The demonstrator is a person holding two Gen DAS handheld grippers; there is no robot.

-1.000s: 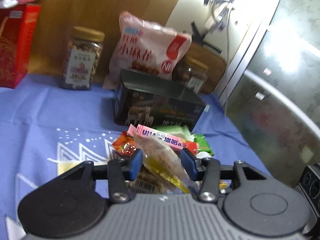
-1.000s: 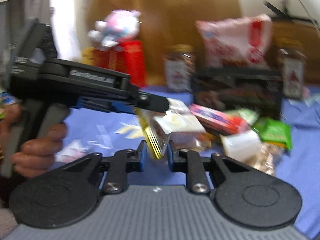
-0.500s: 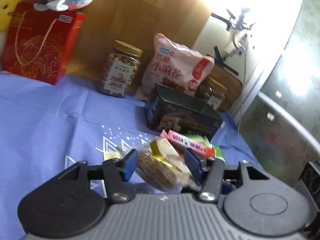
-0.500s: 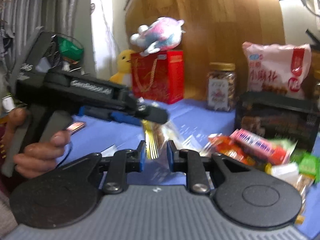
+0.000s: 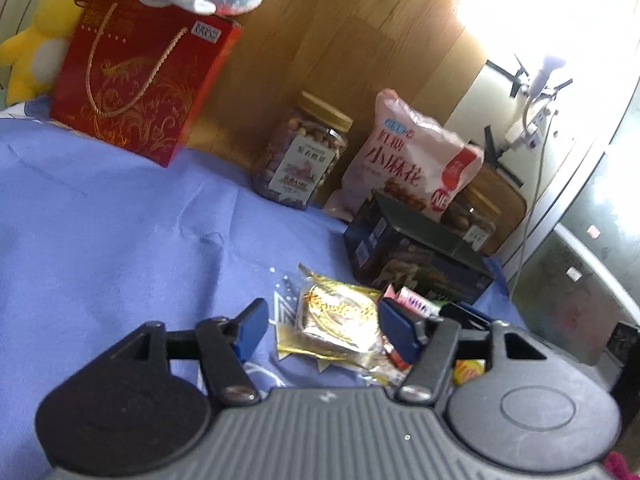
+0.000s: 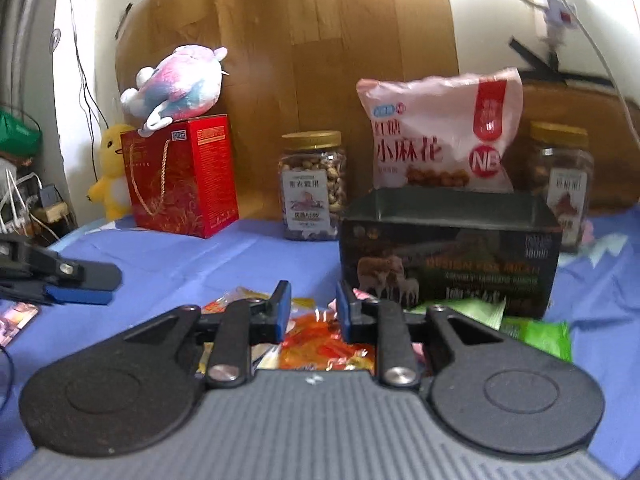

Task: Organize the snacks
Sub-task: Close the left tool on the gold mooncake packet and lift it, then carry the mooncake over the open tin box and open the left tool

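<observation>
The left gripper (image 5: 320,326) has just been opening, and its blue pads now stand wide apart with a gold-foil snack packet (image 5: 340,322) lying on the blue cloth of the table (image 5: 120,240) between them; neither pad presses on it, though the right-hand pad sits close against its edge. The near end of the packet is hidden under the gripper body. The right gripper (image 6: 311,312) has also just been opening, its jaws a modest gap apart with nothing clamped; below them lies a heap of orange wrappers (image 6: 324,346), blurred and half covered by the gripper, so single pieces are hard to tell. Green packets (image 6: 536,332) poke out at the right, partly cut off by the gripper's body. Behind the heap stands a dark open box (image 6: 448,260), its inside out of sight. Farther back are a pink snack bag (image 6: 440,128), a nut jar (image 6: 312,184), a second jar (image 6: 564,176) partly hidden by the bag and box, and a red gift box (image 6: 184,176).
</observation>
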